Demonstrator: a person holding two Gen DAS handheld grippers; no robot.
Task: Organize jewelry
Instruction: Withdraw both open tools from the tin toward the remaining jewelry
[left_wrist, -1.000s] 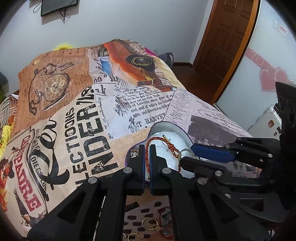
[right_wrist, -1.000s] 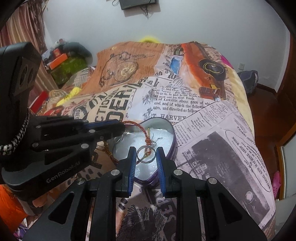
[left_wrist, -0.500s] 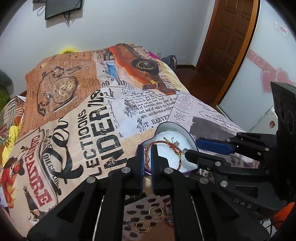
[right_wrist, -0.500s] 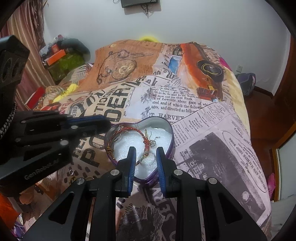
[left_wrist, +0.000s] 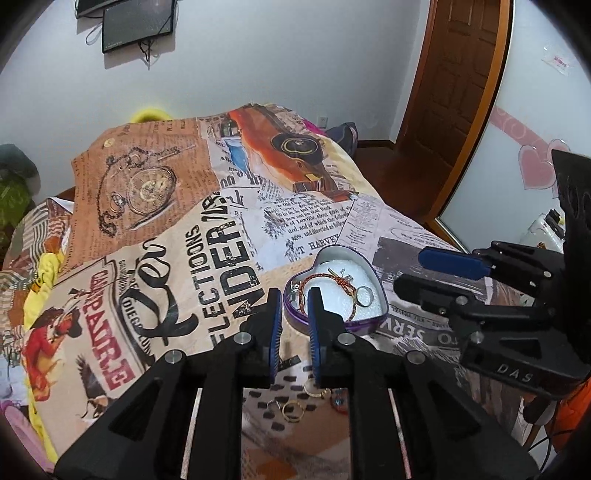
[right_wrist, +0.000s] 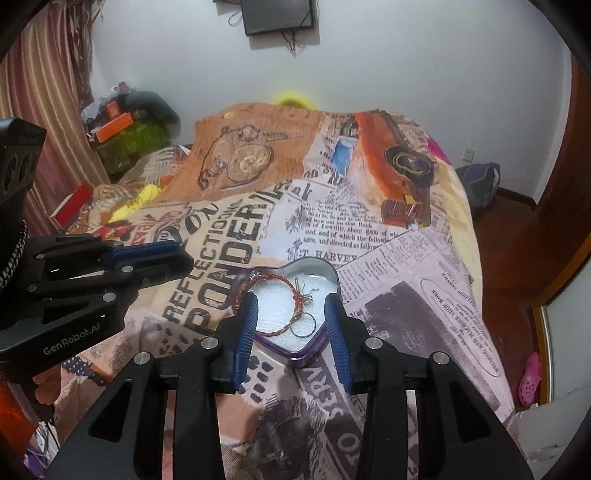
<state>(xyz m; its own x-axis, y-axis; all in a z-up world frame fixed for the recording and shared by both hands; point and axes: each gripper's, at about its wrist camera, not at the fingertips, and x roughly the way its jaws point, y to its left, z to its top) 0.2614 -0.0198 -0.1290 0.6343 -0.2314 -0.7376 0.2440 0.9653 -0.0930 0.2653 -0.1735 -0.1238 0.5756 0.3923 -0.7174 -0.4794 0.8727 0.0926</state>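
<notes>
A purple heart-shaped tin (left_wrist: 369, 320) (right_wrist: 314, 349) with a white lining lies on the bed. Inside it lie a red braided bracelet (left_wrist: 317, 277) (right_wrist: 291, 286) and a silver ring (left_wrist: 364, 296) (right_wrist: 302, 325). My left gripper (left_wrist: 293, 295) is open and empty, just left of and above the tin. My right gripper (right_wrist: 290, 306) is open and empty, its jaws spread on either side of the tin. Several gold rings (left_wrist: 293, 408) lie on the spotted cloth below my left gripper.
The bed carries a newspaper-print cover (left_wrist: 207, 258) (right_wrist: 388, 258). A wooden door (left_wrist: 461, 74) stands to the right. Clutter and boxes (right_wrist: 122, 125) sit by the curtain on the left. A pink shoe (right_wrist: 530, 376) lies on the floor.
My right gripper opened and let the silver ring drop into the tin. My left gripper opened, let go of the red bracelet and drew back. Both grippers rose away from the tin.
</notes>
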